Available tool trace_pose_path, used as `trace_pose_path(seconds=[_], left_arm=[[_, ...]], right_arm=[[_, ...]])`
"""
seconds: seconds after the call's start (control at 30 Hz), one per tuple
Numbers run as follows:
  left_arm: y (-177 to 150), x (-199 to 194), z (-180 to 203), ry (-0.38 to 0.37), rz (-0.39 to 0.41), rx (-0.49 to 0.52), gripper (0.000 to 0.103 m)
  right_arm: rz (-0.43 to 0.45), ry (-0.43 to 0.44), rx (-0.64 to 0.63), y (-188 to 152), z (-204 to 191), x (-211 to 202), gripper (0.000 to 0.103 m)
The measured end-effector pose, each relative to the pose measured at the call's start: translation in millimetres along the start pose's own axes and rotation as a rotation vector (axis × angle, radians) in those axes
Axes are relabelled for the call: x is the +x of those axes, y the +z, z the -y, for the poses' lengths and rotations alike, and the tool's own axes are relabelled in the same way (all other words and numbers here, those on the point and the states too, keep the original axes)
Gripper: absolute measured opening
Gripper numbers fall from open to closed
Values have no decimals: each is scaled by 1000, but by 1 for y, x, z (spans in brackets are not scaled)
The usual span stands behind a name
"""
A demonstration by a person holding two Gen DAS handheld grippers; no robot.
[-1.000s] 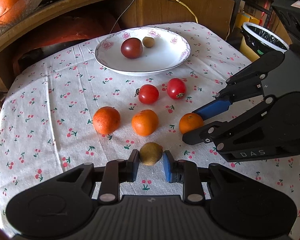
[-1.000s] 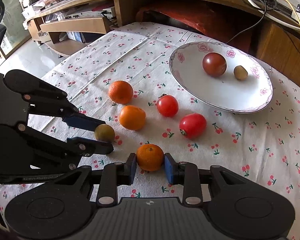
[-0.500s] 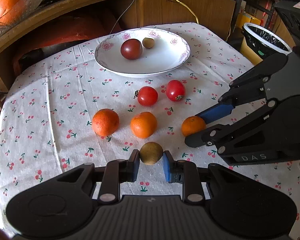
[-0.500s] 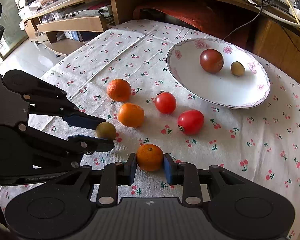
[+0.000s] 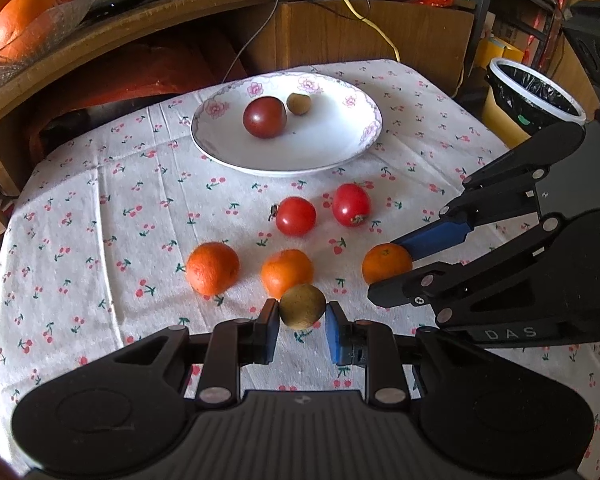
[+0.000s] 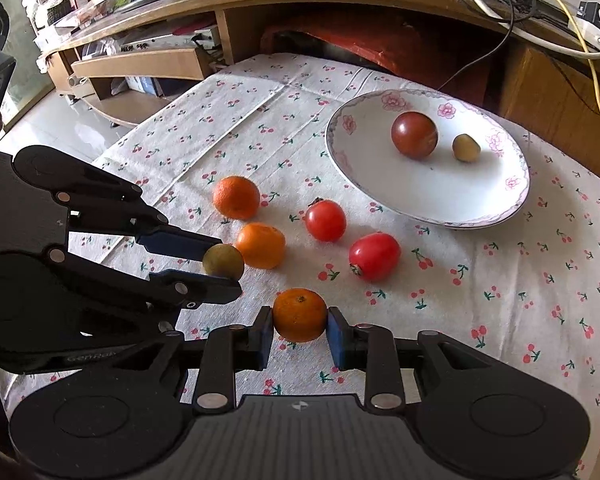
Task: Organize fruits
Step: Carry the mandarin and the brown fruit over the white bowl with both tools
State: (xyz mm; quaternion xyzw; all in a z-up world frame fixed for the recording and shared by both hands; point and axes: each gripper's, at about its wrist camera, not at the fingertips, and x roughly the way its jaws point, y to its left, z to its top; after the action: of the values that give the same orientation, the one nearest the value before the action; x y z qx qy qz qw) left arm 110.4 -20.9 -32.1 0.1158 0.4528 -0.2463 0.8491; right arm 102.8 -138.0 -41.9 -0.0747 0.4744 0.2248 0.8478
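Both grippers are holding fruit at once: the left gripper (image 5: 302, 330) is pinching a small greenish-brown fruit (image 5: 302, 305) between its pads, and the right gripper (image 6: 300, 336) is pinching a small orange (image 6: 300, 314) the same way. Both fruits look just clear of the cherry-print cloth (image 5: 112, 220), though lift height is hard to judge. The plate (image 5: 356, 148) is sitting at the far side, already carrying a dark tomato (image 5: 265, 117) and a second small brown fruit (image 5: 299, 103). Two oranges (image 5: 213, 268) and two red tomatoes (image 5: 295, 216) are lying loose between grippers and plate. The step in hand is likely carrying both fruits over to the plate. To do it well: keep the squeeze light and steady since round fruit can roll out of flat pads, raise enough to pass above the loose tomatoes, keep the two grippers apart on the way, and lower inside the rim into the bare near part before letting go so nothing rolls off.
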Motion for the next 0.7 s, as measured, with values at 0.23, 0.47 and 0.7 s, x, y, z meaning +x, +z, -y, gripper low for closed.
trace_pose_path(seconds=[0.23,0.47,0.7], left_arm=[[10,-1,2,16,26,12,33],[26,-4,3,31,66,15,33],[49,-1,4,62,99,20,33]], right_arm=[[31,-19,21,6,6,-6,24],[78,-42,45,15,17,-16,24],[123,-72,78,25,30,-21,25]])
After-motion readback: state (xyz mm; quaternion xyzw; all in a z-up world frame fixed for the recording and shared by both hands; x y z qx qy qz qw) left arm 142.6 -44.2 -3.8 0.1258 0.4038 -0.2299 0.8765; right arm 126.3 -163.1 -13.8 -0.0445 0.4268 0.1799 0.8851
